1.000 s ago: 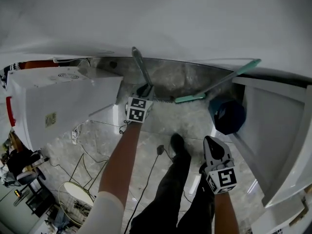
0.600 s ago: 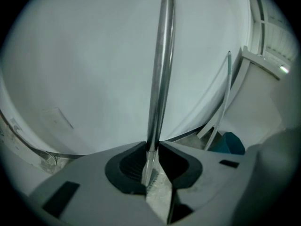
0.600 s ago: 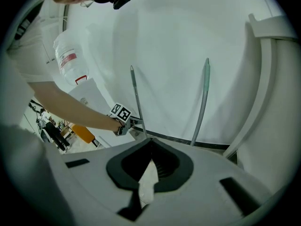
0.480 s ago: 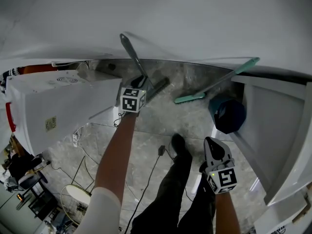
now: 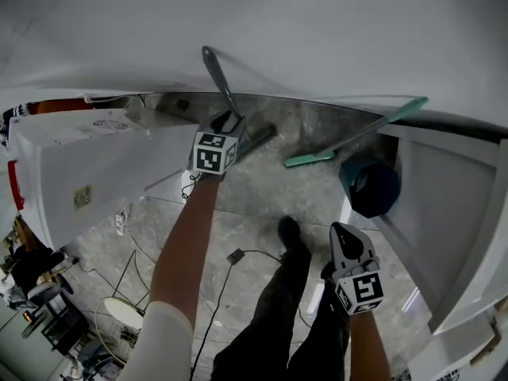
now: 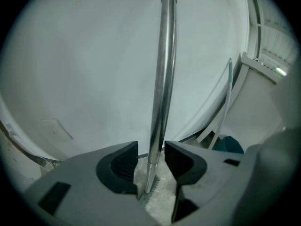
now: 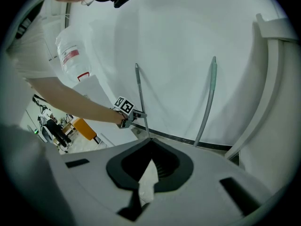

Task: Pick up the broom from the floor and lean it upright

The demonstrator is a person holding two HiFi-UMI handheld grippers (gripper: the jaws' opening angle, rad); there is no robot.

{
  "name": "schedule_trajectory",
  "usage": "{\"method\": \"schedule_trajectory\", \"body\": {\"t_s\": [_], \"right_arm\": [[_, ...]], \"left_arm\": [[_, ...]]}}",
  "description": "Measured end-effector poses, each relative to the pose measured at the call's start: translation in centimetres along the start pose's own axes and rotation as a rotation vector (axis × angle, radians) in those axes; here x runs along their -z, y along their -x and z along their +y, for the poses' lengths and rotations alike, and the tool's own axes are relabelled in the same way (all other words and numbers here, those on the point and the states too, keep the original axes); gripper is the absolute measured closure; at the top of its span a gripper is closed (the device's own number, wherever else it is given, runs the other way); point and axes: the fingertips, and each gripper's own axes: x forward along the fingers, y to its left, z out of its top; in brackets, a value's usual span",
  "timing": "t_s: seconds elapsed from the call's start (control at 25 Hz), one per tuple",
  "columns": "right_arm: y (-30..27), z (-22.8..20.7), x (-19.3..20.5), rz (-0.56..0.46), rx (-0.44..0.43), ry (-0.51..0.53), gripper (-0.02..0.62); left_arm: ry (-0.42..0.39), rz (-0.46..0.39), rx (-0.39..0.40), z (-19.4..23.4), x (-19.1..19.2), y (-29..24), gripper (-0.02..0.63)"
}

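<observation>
1. Broom [image 5: 216, 74] stands close to upright, with its metal handle leaning on the white wall [image 5: 333, 30] and its head on the floor [image 5: 254, 201] at the far edge, where floor meets wall
2. My left gripper [image 5: 230, 121] sits low on that handle, near the head; its jaws have just been opening and now stand apart, so my grip is released
3. In the left gripper view the handle [image 6: 162, 79] runs straight up between my pads [image 6: 123, 161], with a thin gap on each side
4. My right gripper [image 5: 343, 232] hangs low on the right beside my leg, well apart from the broom; its jaws are closed together with nothing in them [image 7: 150, 142]
5. From there I see the broom [image 7: 140, 98] against the wall, with my left gripper [image 7: 134, 114] at it
6. Further right a teal-handled brush [image 5: 357, 137] leans on the same wall, with a dark blue bin [image 5: 373, 187] just beside it
7. A white cabinet [image 5: 95, 161] stands at the floor's left edge, and a black cable [image 5: 226, 272] trails near my foot
</observation>
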Motion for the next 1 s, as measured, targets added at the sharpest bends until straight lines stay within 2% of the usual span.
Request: {"method": "schedule_trajectory", "body": {"t_s": [0.24,0.48,0.68,0.84,1.0], "right_arm": [[0.3,0.1,-1.2,-0.014,-0.003,0.013,0.594],[2.1,1.4,-3.6,-0.002,-0.031,0.0,0.594],[5.0,3.1,-7.6,0.025,-0.035,0.036,0.594],[9.6,5.2,-10.5,0.056,-0.04,0.057,0.594],[14.0,7.1,-14.9,0.041,-0.036,0.107,0.594]], "left_arm": [[0.004,-0.022,-0.001,-0.6,-1.2,1.5,0.42],[0.043,-0.045,-0.023,-1.2,-2.2,7.0,0.419],[0.075,-0.104,-0.029,-2.6,-5.1,14.8,0.419],[0.13,-0.152,-0.007,-5.2,-7.7,23.2,0.42],[0.099,-0.212,-0.002,-7.7,-11.6,31.2,0.442]]}}
